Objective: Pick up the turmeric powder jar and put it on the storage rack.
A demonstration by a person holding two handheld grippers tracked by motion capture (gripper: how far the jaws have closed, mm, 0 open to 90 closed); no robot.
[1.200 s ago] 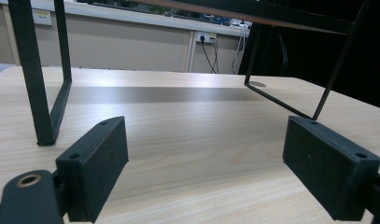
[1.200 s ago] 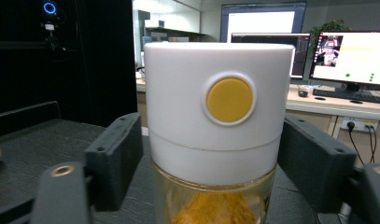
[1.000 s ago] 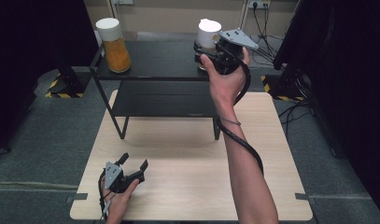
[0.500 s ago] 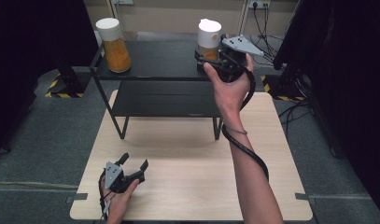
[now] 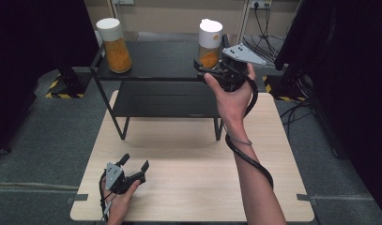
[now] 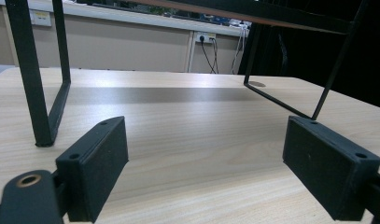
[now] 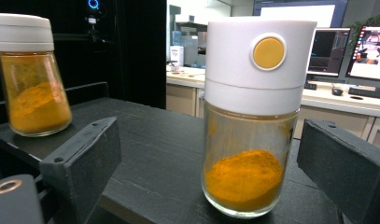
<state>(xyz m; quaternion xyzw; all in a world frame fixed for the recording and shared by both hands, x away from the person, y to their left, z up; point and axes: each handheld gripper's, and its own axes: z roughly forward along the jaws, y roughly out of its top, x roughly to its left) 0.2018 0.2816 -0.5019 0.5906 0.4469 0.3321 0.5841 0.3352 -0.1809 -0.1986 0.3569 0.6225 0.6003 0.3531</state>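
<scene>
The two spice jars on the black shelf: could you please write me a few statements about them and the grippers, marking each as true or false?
1. The right gripper is clamped on the near spice jar. False: its fingers stand apart on either side of the jar, and they have just been opening.
2. Both jars stand upright on the top of the black shelf. True.
3. The far spice jar has a black lid. False: its lid is white.
4. The left gripper is open over the wooden table, holding nothing. True.
5. The near jar is full to the lid. False: orange powder fills only its bottom part.
</scene>
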